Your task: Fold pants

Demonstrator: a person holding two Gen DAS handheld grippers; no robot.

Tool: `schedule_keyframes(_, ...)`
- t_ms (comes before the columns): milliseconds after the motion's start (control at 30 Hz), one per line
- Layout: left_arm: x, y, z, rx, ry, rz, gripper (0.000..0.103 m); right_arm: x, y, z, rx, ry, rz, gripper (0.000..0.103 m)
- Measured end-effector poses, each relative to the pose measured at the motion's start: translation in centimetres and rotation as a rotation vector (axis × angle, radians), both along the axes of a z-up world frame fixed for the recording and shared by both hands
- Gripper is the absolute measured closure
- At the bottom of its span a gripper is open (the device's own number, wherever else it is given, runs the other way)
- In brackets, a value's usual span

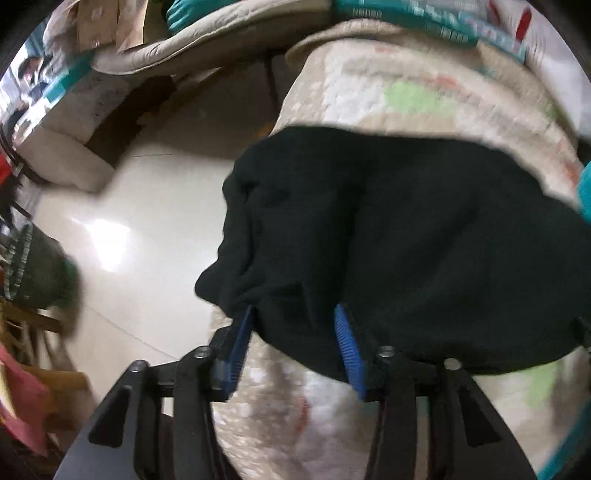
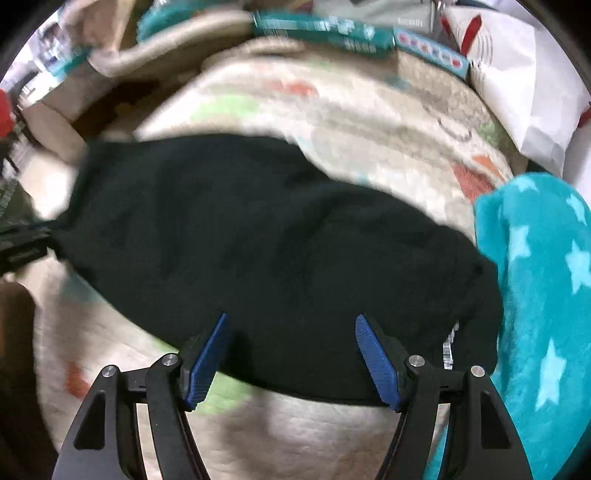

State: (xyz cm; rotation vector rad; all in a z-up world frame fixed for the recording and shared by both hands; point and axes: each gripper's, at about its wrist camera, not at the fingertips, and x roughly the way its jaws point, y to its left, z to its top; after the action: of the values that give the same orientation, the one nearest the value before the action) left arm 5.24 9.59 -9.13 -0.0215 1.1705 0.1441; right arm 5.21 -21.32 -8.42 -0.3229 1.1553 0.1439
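The black pants (image 1: 406, 240) lie as a bunched, folded heap on a pale patterned quilt (image 1: 406, 92). In the left wrist view my left gripper (image 1: 293, 310) stands open over the heap's near left end. A fold of black cloth sits between its blue pads (image 1: 347, 343), and they do not clamp it. In the right wrist view the pants (image 2: 258, 229) stretch across the quilt (image 2: 369, 122). My right gripper (image 2: 291, 316) is open wide over their near edge, pads (image 2: 376, 358) apart and holding nothing. A white label shows at the pants' right end.
A teal blanket with pale stars (image 2: 543, 277) lies right against the pants' right end. A white bag (image 2: 528, 92) and teal boxes (image 2: 325, 29) sit at the back. Glossy floor (image 1: 147, 221) drops off left of the quilt, with a beige cushion (image 1: 184, 48) beyond.
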Motion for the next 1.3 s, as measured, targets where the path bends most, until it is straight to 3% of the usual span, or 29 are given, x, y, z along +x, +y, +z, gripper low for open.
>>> schedule_keyframes(33,-0.2,0.2,0.1,0.016,-0.009,0.008,0.039,-0.2,-0.8,-0.7,-0.028,0.022,-0.008,0.026)
schedule_keyframes(100,-0.4,0.7,0.1,0.059,-0.002,0.01,0.031,-0.5,-3.0,-1.4,-0.021,0.061,-0.056,0.016)
schedule_keyframes(200,-0.6,1.6,0.0,0.069,0.017,0.012,0.022,-0.4,-6.6,-1.8,0.066,0.141,-0.157,0.011)
schedule_keyframes(267,-0.6,2.4,0.0,0.071,0.038,0.024,0.021,-0.4,-8.1,-2.1,0.09,0.198,-0.22,0.011)
schedule_keyframes(333,-0.8,4.0,0.2,0.06,0.058,0.052,0.021,-0.5,-8.8,-1.4,0.084,0.169,-0.254,0.011)
schedule_keyframes(467,-1.0,7.3,0.7,-0.063,0.057,0.142,0.021,-0.3,-8.2,2.2,0.134,0.042,-0.247,0.01)
schedule_keyframes(600,-1.6,11.2,1.0,-0.148,0.015,0.326,0.021,0.7,-5.1,4.3,0.184,-0.018,-0.181,0.01)
schedule_keyframes(667,-1.9,12.7,0.7,-0.196,0.01,0.392,0.021,1.4,-2.7,4.1,0.209,-0.019,-0.127,0.01)
schedule_keyframes(700,-2.1,13.7,0.3,-0.255,0.01,0.424,0.021,1.6,-1.9,3.7,0.215,-0.019,-0.105,0.01)
schedule_keyframes(833,-2.8,14.8,-1.0,-0.401,-0.004,0.465,0.021,1.4,2.4,2.1,0.237,-0.008,-0.045,0.01)
schedule_keyframes(967,-4.1,15.8,-1.7,-0.488,-0.088,0.549,0.021,1.6,8.3,2.3,0.275,-0.02,0.091,0.011)
schedule_keyframes(1067,-5.0,16.7,-2.9,-0.55,-0.135,0.602,0.021,1.7,14.1,3.0,0.257,-0.019,0.282,0.037)
schedule_keyframes(1100,-5.2,16.9,-3.3,-0.571,-0.132,0.629,0.021,1.8,16.3,3.1,0.242,-0.008,0.347,0.055)
schedule_keyframes(1133,-5.4,17.4,-3.8,-0.605,-0.129,0.654,0.022,2.0,18.3,3.2,0.233,0.0,0.393,0.066)
schedule_keyframes(1200,-5.8,18.3,-4.1,-0.663,-0.152,0.682,0.022,2.7,21.6,2.9,0.248,0.018,0.447,0.066)
schedule_keyframes(1300,-6.1,19.1,-3.7,-0.671,-0.208,0.703,0.022,4.1,26.3,1.3,0.229,0.058,0.492,0.066)
